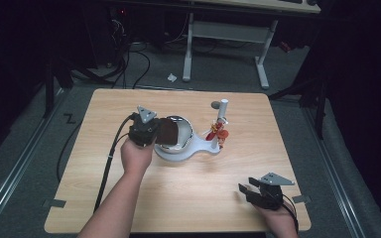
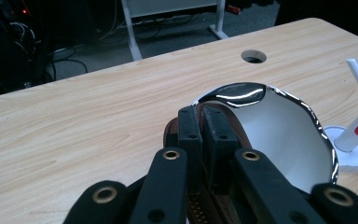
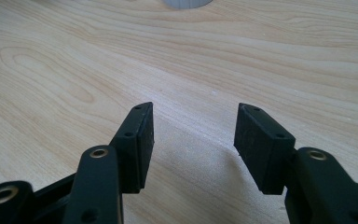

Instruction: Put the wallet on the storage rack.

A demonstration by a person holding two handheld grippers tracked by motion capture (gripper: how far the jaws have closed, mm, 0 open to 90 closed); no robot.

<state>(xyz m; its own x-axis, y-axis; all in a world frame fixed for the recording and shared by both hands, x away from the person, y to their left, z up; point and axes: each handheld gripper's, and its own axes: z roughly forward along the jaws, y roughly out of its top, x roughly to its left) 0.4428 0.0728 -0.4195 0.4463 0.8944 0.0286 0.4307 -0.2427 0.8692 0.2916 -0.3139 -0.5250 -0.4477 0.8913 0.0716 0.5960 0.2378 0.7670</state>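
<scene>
Wooden table [image 1: 188,198] before us carries a shiny bowl [image 1: 181,130]; our left gripper [image 2: 204,122] pinches a brown wallet [image 1: 167,132] over its rim, while our right gripper [image 3: 193,135] gapes wide, well apart from the bowl.

bowl [image 1: 178,133] mid-table [image 1: 129,208] | stand [image 1: 218,130] right of bowl | desk [image 1: 228,29] behind table

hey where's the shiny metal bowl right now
In the high view the metal bowl sits mid-table on a white base, just right of the left gripper, with a white post farther right.
</scene>
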